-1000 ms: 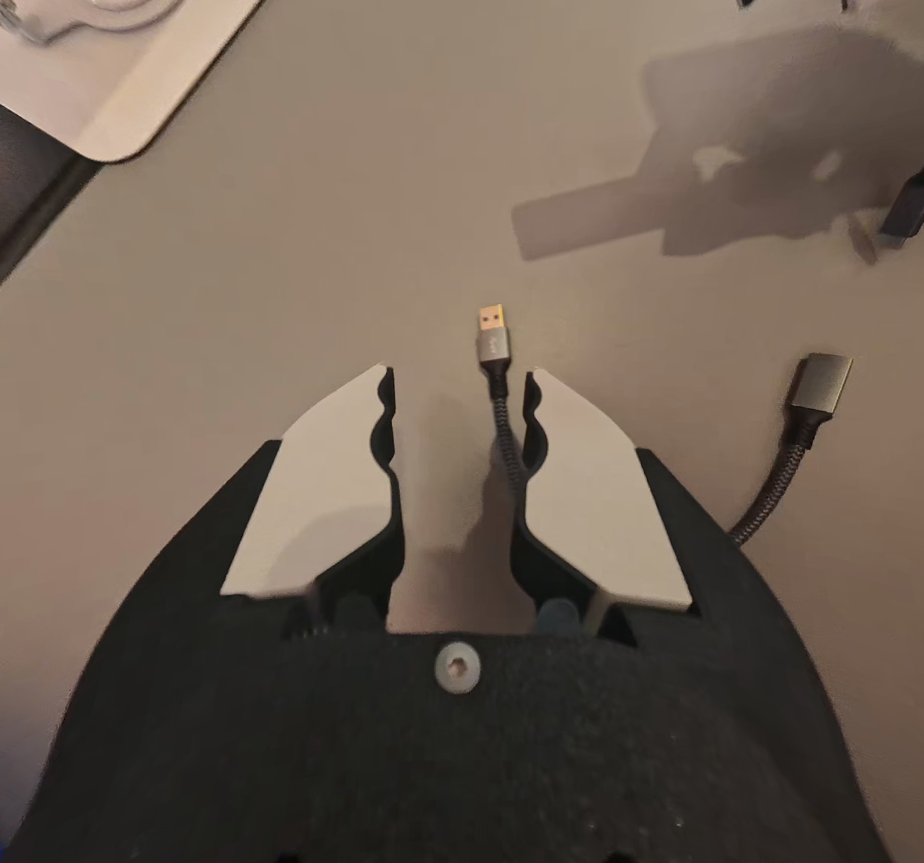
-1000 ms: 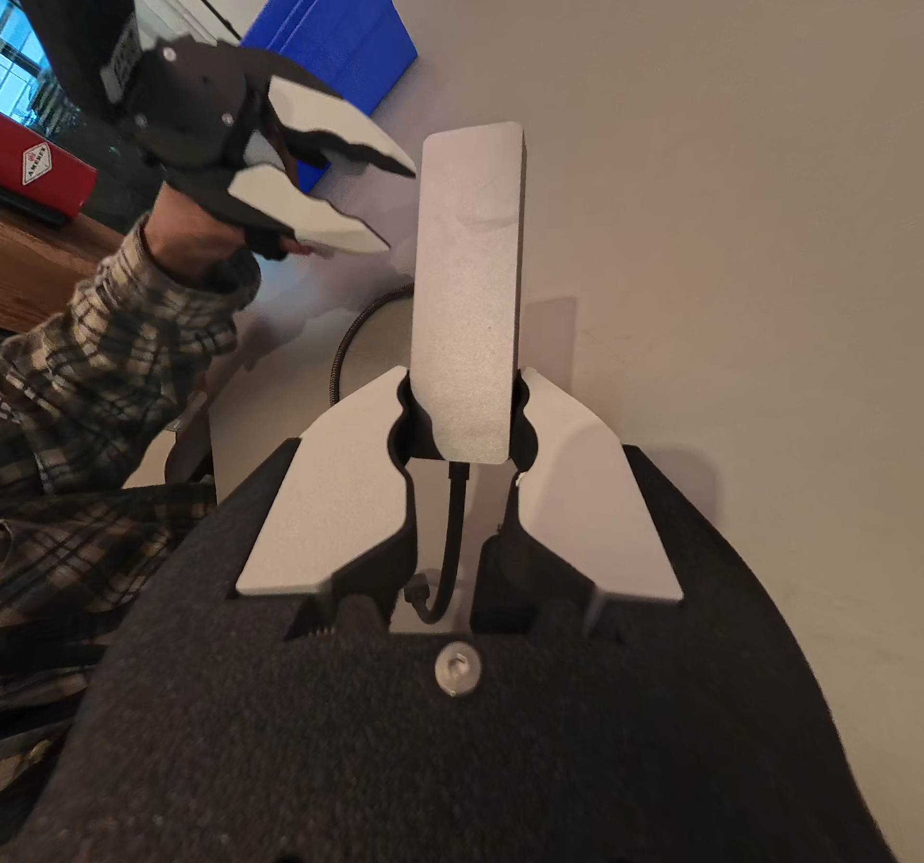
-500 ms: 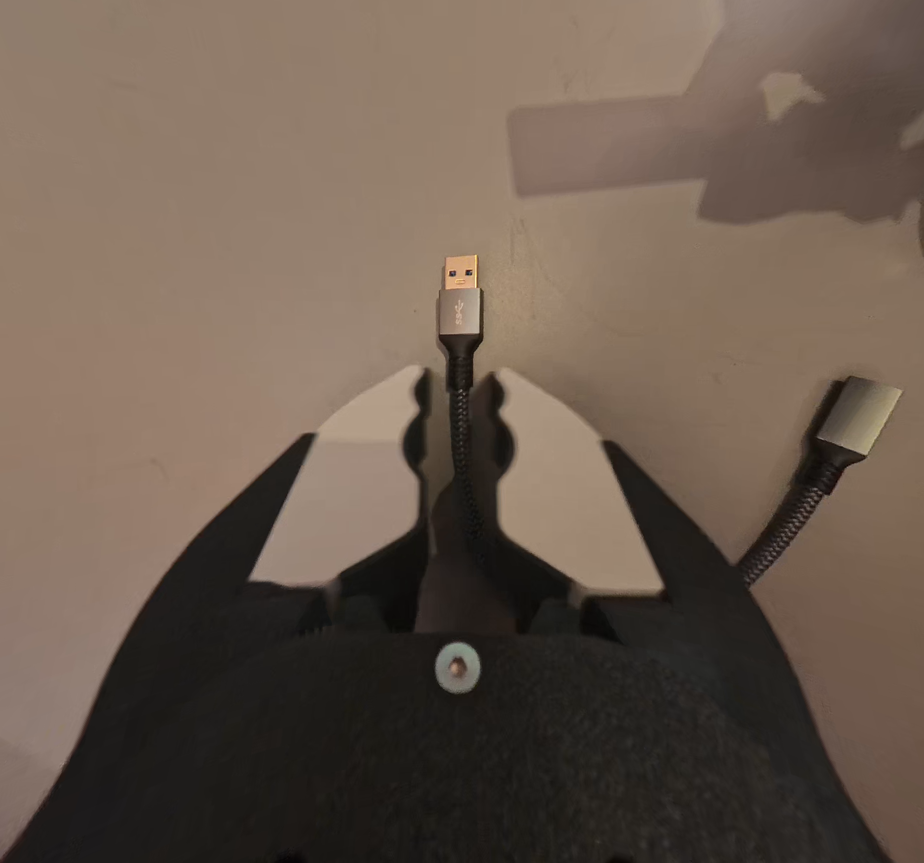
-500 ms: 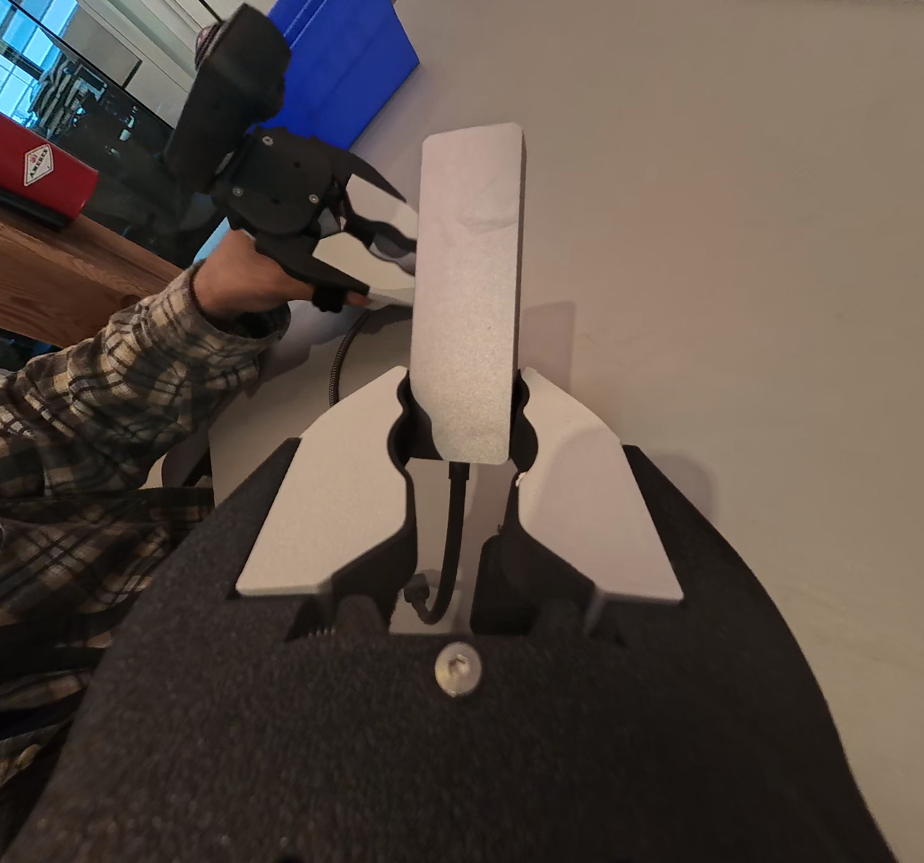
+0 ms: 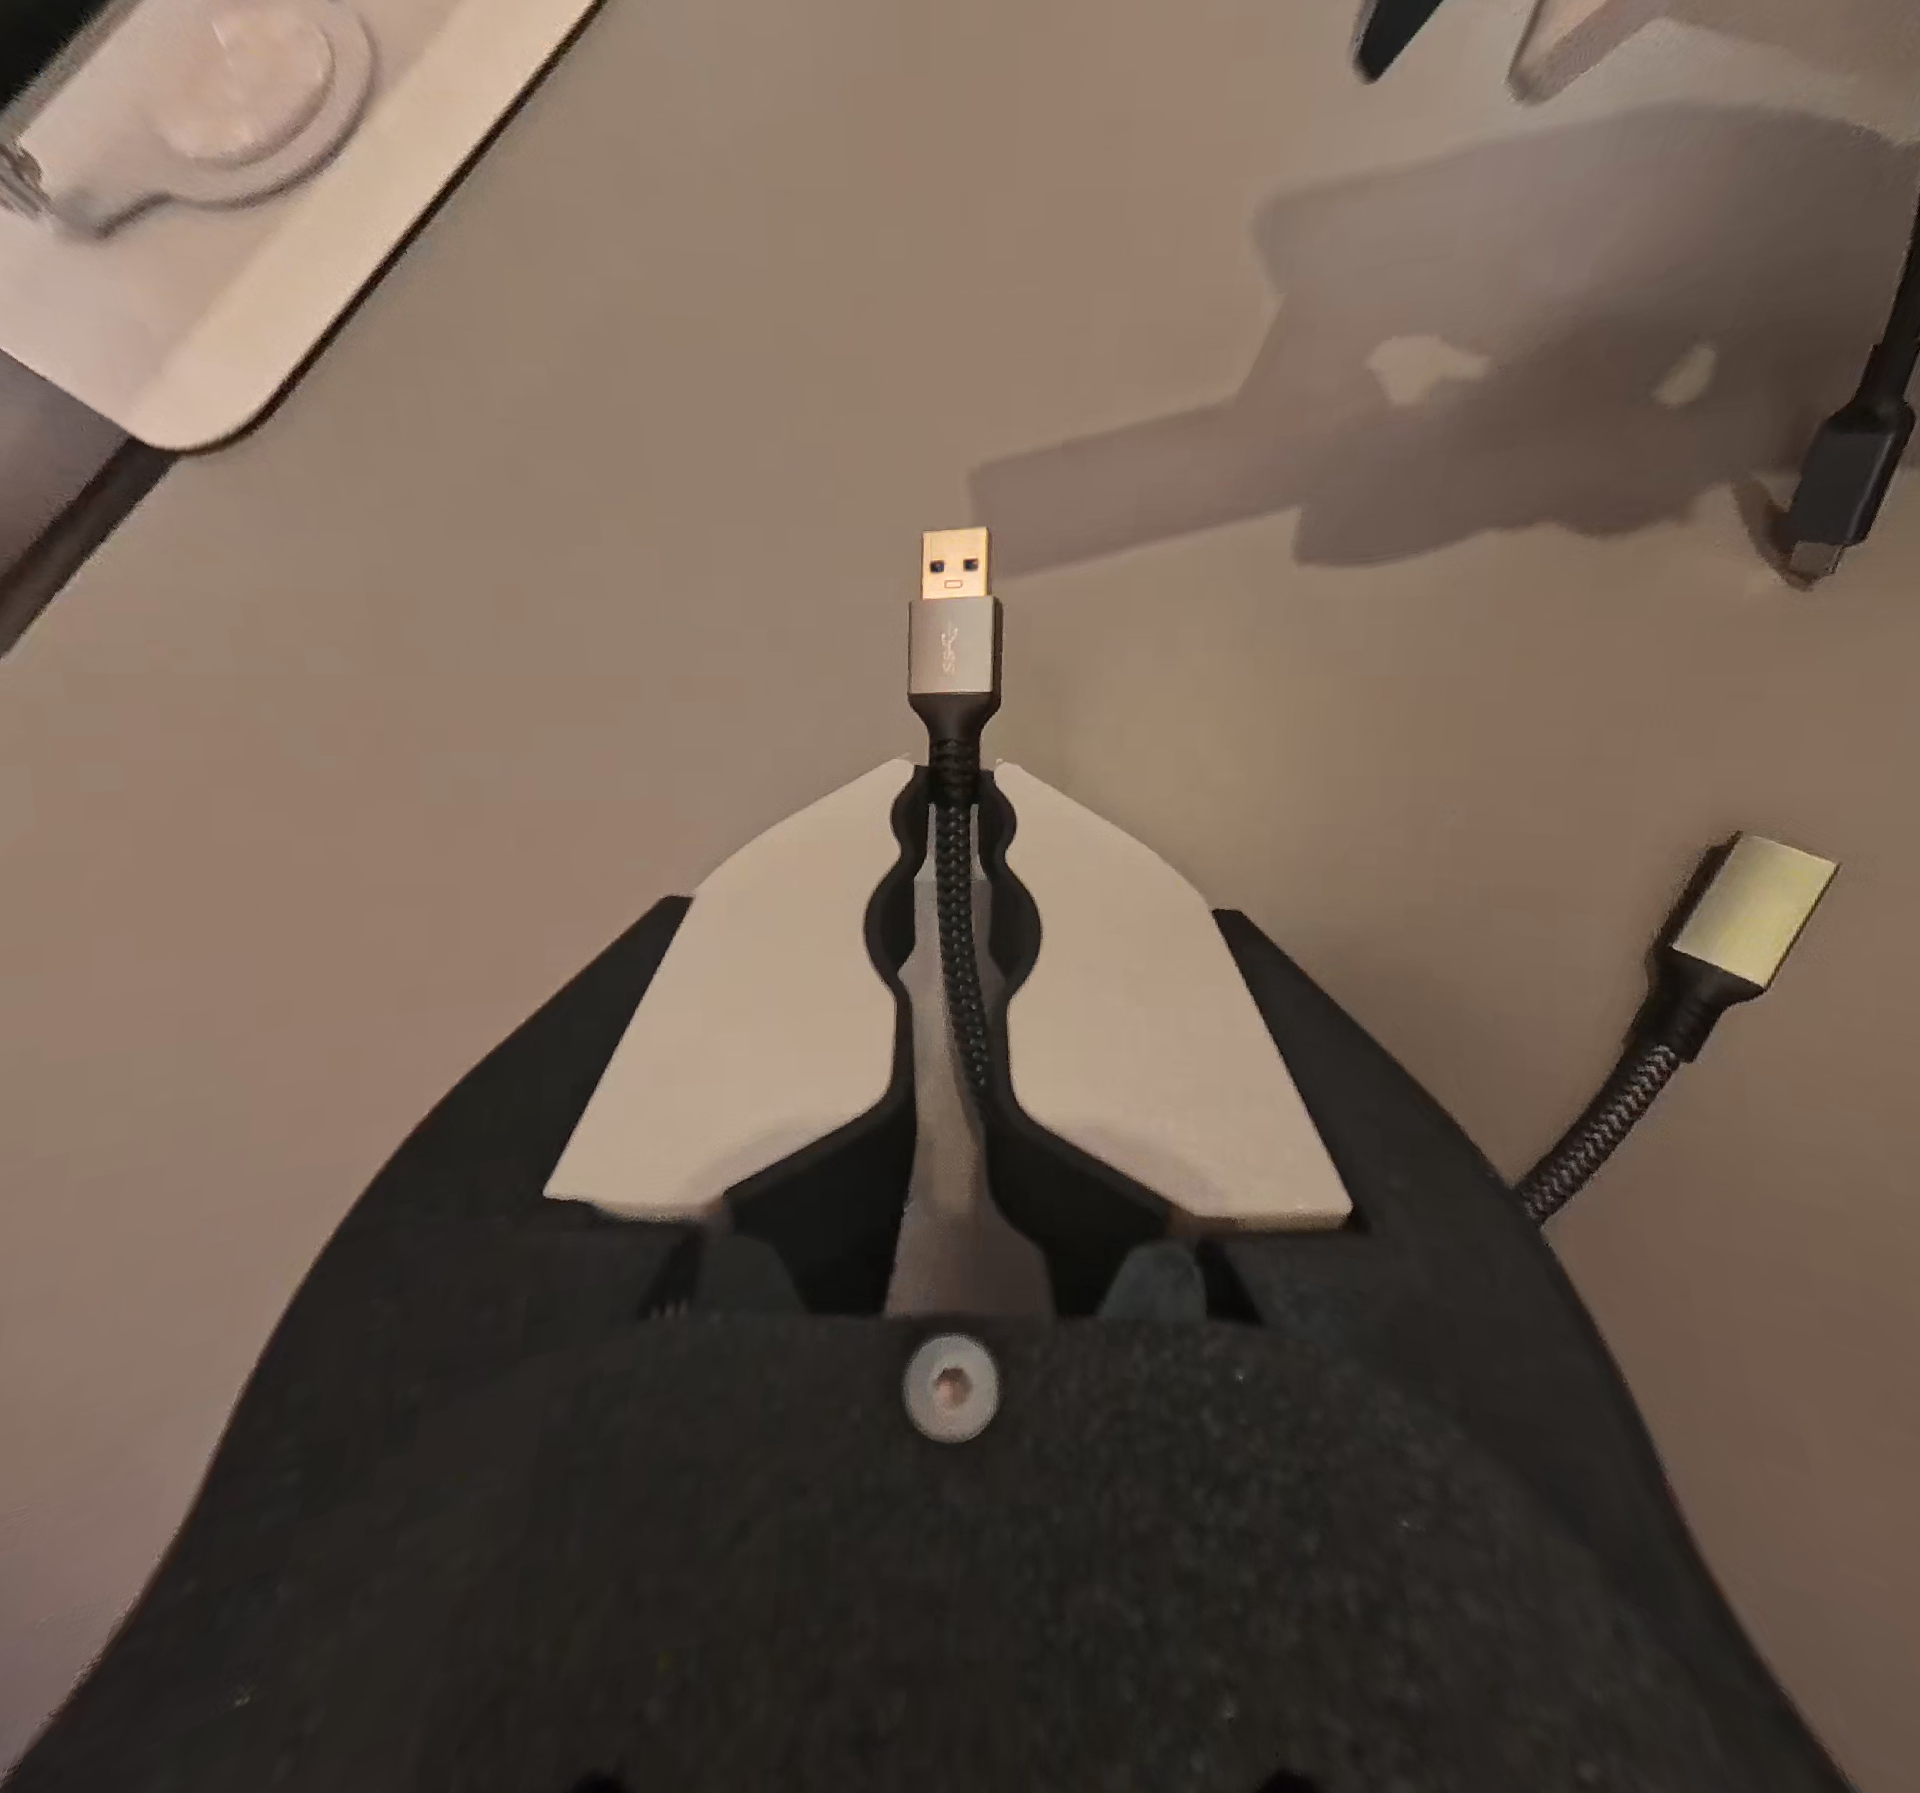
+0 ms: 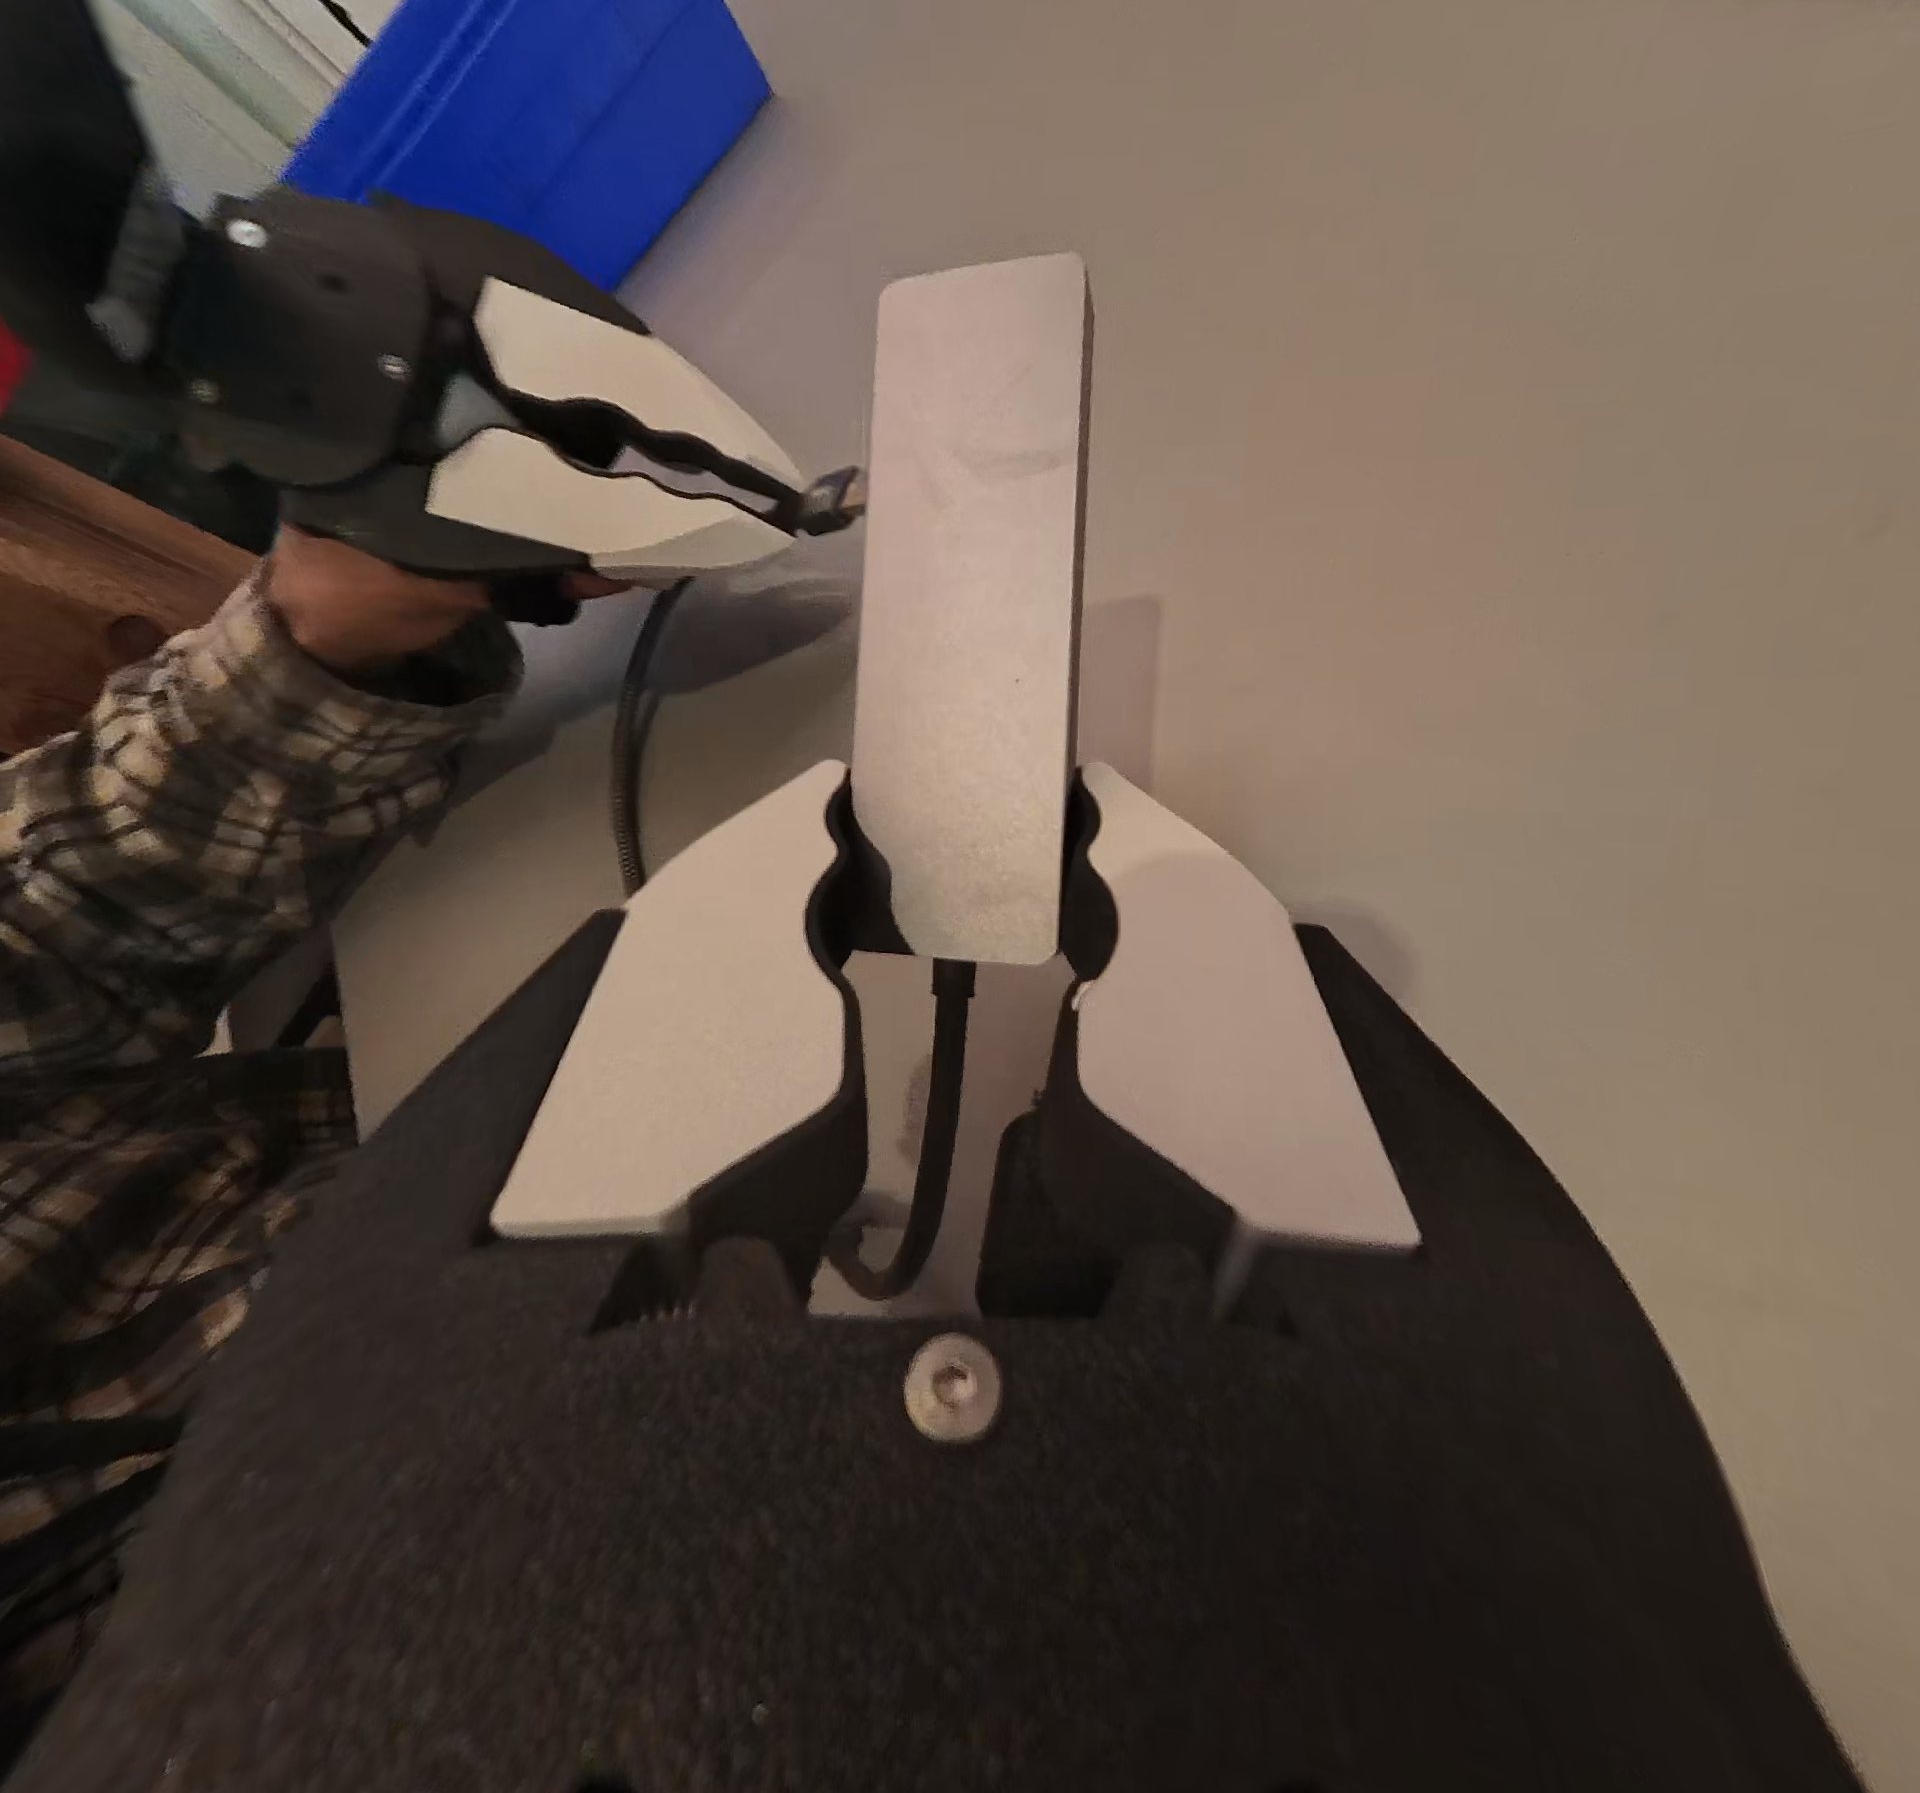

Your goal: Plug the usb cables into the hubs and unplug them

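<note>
Grey table (image 5: 644,600), matte surface. Lying directly on it: a braided cable end with metal connector (image 5: 1745,922) at right, and a pale flat plate (image 5: 343,216) at the far left corner.

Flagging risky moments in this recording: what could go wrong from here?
The left gripper pinches the braided cable behind the plug, so the plug may tilt or bend away when pressed against the hub. The right gripper holds only the hub's near end, so a sideways push could twist it.

Silver hub (image 6: 971,600); black braided cable (image 5: 961,922), gold plug tip; blue bin (image 6: 540,70); plaid sleeve (image 6: 208,808); white fingers (image 5: 748,995).
</note>
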{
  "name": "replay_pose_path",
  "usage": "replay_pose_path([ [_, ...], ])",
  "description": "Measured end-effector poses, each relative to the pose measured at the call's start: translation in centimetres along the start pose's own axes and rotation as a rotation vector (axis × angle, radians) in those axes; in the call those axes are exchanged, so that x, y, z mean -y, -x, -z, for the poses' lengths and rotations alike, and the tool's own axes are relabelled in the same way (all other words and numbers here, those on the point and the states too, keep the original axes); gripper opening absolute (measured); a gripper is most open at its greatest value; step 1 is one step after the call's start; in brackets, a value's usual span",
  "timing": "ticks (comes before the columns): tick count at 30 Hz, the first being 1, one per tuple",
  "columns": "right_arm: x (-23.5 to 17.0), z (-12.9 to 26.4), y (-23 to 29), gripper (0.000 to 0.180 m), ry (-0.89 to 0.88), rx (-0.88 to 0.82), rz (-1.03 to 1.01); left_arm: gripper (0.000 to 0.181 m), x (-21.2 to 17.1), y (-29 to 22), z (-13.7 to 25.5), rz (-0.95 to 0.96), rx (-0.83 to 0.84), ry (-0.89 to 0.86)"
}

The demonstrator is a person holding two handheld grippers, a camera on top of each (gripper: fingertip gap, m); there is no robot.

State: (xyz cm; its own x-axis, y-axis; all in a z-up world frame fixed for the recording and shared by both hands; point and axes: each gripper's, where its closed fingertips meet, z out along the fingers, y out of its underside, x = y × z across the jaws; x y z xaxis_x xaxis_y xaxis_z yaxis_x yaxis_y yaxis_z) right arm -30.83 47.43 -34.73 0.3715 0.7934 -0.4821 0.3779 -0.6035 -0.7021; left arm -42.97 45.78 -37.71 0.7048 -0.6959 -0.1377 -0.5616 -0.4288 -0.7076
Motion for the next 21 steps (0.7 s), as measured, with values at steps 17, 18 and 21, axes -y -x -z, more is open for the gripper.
replay_pose_path([
  [17,-1.0,-0.7,-1.8,0.035,0.062,-0.150,0.023,0.008,-2.7,-2.3,-2.8,-0.061,-0.206,0.305],
  [18,-1.0,-0.7,-1.7,0.036,0.060,-0.145,0.025,0.009,-2.5,-2.3,-2.6,-0.029,-0.225,0.284],
  [21,-0.8,-0.6,-1.5,0.035,0.051,-0.131,0.031,0.020,-2.4,-2.5,-1.9,0.074,-0.278,0.215],
])
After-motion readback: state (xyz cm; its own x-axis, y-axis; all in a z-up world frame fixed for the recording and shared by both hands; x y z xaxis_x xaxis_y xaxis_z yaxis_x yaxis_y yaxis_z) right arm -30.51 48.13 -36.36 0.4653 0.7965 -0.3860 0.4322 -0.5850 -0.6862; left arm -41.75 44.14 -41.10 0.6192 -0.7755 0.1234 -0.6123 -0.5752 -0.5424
